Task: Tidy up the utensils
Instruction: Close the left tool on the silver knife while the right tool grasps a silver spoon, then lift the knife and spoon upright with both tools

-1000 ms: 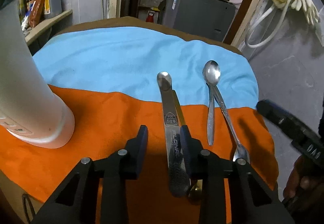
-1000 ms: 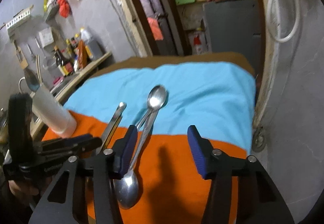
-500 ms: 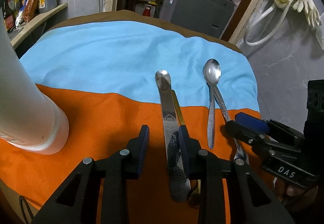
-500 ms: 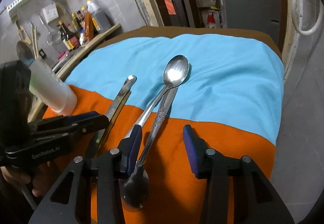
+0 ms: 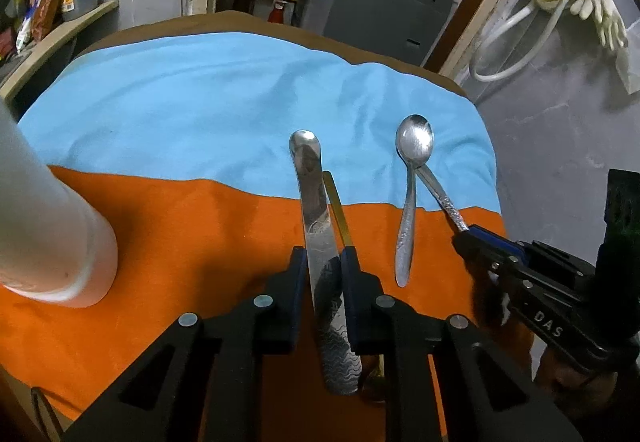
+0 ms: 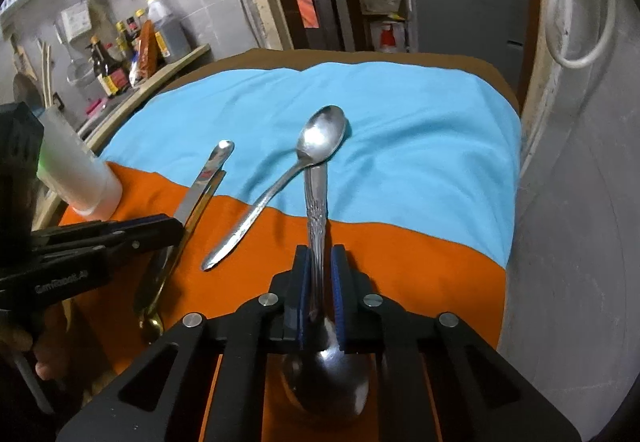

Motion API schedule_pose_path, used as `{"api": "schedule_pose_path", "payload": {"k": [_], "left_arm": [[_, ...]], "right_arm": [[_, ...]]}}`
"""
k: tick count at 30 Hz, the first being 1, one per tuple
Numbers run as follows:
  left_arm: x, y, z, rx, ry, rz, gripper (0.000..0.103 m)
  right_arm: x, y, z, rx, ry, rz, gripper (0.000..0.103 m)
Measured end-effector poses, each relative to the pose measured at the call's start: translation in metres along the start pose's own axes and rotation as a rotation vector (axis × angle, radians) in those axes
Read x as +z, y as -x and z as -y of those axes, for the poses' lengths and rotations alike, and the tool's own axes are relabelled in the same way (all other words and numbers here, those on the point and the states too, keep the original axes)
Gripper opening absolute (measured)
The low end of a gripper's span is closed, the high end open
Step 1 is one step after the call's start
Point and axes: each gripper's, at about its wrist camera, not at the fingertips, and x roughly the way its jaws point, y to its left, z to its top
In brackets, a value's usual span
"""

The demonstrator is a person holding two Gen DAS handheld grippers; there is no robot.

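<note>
My left gripper (image 5: pixel 323 262) is shut on a steel table knife (image 5: pixel 314 202) lying on the orange cloth, blade pointing away. A thin gold utensil (image 5: pixel 338 208) lies beside the knife, right of it. My right gripper (image 6: pixel 323 262) is shut on the patterned handle of a large spoon (image 6: pixel 318 202), whose bowl sits under the gripper body. A second spoon (image 6: pixel 296 170) lies with its bowl on the blue cloth, crossing the held handle's far end. It also shows in the left wrist view (image 5: pixel 412 170). A white cylindrical holder (image 5: pixel 44 226) stands at the left.
An orange cloth (image 5: pixel 180 226) and a blue cloth (image 5: pixel 200 102) cover the table. A shelf with bottles (image 6: pixel 132 54) is at the far left. A grey cabinet (image 5: pixel 376 10) stands behind the table. The table's right edge drops beside a grey wall (image 6: pixel 580 202).
Both grippers moved forward and closed: the left onto the knife, the right onto the large spoon's handle. The right gripper came further into the left wrist view.
</note>
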Motion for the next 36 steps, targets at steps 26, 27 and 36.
{"api": "schedule_pose_path", "payload": {"k": [26,27,36], "left_arm": [[-0.001,0.000,0.007,0.081,-0.038,-0.108,0.016],[0.002,-0.002,0.009,0.086,-0.048,-0.112,0.017],[0.011,-0.012,0.024,0.168,-0.165,-0.136,0.026]], "right_arm": [[0.002,-0.001,-0.001,0.030,-0.046,-0.051,0.007],[0.003,-0.002,-0.002,0.028,-0.039,-0.056,0.007],[0.021,-0.017,-0.018,-0.059,0.050,-0.126,0.009]]}}
